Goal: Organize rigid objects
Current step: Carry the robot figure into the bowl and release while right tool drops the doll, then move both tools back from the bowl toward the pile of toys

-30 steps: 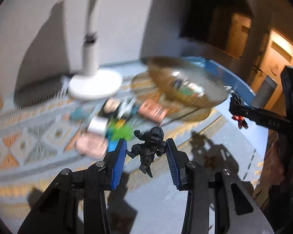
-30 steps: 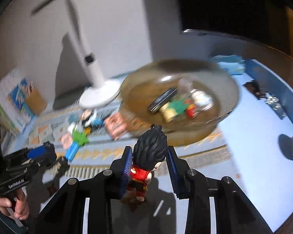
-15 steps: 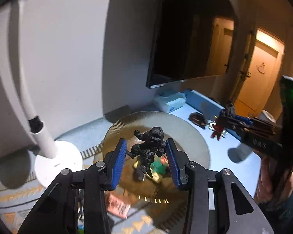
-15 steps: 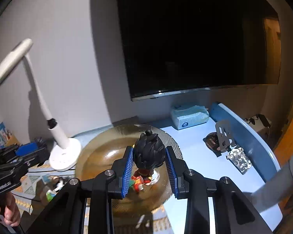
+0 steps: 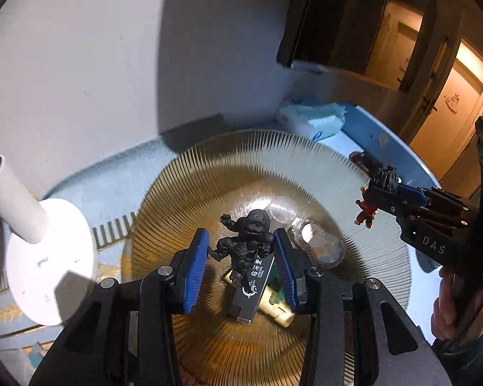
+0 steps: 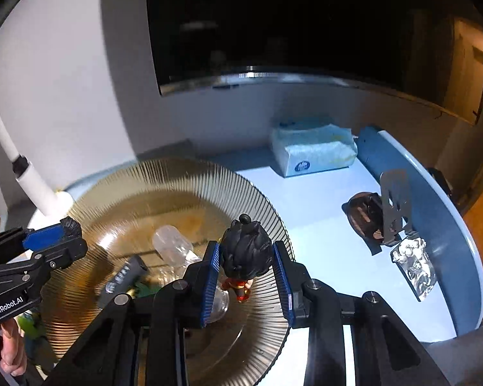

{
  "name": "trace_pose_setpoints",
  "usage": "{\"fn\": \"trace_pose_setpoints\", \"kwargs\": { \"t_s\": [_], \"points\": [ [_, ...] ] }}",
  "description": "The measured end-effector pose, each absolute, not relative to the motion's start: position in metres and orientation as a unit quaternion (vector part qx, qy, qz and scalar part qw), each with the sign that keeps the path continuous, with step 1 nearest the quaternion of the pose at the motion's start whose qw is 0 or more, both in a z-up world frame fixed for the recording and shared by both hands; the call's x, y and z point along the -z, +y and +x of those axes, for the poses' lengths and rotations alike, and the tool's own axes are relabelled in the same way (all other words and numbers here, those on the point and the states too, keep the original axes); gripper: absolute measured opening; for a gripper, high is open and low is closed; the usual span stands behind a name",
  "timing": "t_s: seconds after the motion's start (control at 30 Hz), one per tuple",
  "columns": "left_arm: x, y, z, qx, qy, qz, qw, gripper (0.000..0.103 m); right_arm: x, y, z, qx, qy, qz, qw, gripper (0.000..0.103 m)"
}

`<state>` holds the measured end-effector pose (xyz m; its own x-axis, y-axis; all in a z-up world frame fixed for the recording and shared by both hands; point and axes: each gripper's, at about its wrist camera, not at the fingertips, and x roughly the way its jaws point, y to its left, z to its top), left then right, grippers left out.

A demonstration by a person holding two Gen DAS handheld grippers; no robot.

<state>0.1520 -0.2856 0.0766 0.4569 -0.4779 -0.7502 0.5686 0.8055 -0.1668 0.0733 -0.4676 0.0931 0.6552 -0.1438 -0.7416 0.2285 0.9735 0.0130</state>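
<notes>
Amber glass bowl lay under both claws: a black figure was pinched in the left claw, a red doll in the right claw. Delivery seemed underway; lowering and release would be required next.

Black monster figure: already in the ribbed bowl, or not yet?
Not yet. The black monster figure hangs pinched in the left gripper above the ribbed bowl.

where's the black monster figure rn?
Left wrist view, centre: black monster figure clamped in the left gripper, held over the ribbed amber bowl, above a black stick.
</notes>
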Motion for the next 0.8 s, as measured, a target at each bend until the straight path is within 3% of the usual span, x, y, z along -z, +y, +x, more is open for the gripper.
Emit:
{"fn": "trace_pose_setpoints", "kwargs": {
  "t_s": [0.3, 0.37, 0.4, 0.43, 0.8],
  "points": [
    [-0.065, -0.292, 0.162, 0.304, 0.439, 0.055, 0.844, 0.039, -0.078, -0.474, 0.084, 0.106, 0.418, 0.051, 0.901, 0.032],
    [-0.068, -0.29, 0.162, 0.313, 0.443, 0.043, 0.839, 0.053, -0.08, -0.476, 0.084, 0.102, 0.418, 0.06, 0.901, 0.037],
    [-0.072, -0.287, 0.162, 0.31, 0.443, 0.037, 0.841, 0.07, -0.082, -0.477, 0.083, 0.099, 0.417, 0.067, 0.901, 0.045],
    [-0.079, -0.282, 0.158, 0.308, 0.432, 0.027, 0.847, 0.08, -0.086, -0.479, 0.079, 0.098, 0.409, 0.078, 0.904, 0.055],
    [-0.135, -0.243, 0.103, 0.33, 0.368, 0.021, 0.869, 0.081, -0.138, -0.453, 0.027, 0.072, 0.353, 0.086, 0.929, 0.06]
  ]
}}
